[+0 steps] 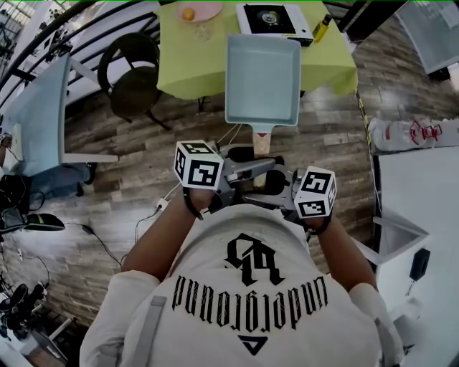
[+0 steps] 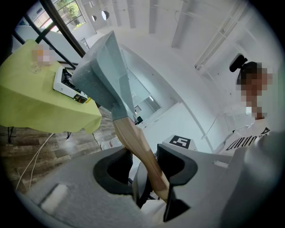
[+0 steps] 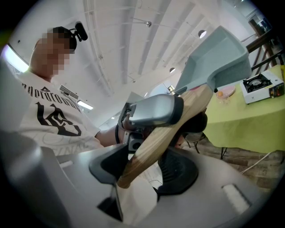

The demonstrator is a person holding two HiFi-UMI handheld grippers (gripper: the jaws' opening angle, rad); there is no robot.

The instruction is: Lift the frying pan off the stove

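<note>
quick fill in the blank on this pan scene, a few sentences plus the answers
1. The left gripper and right gripper both clamp the frying pan by its ___.
2. That part is made of ___.
3. The stove sits on a table with a ___ cloth.
4. Inside, the pan is ___.

Missing words: handle; wood; green; empty

The left arm (image 1: 161, 240) and right arm (image 1: 346, 252) reach forward, close together. The left gripper (image 1: 252, 169) and right gripper (image 1: 277, 185) face each other. Each one squeezes the wooden pan handle (image 1: 262, 142) between its jaws.
</note>
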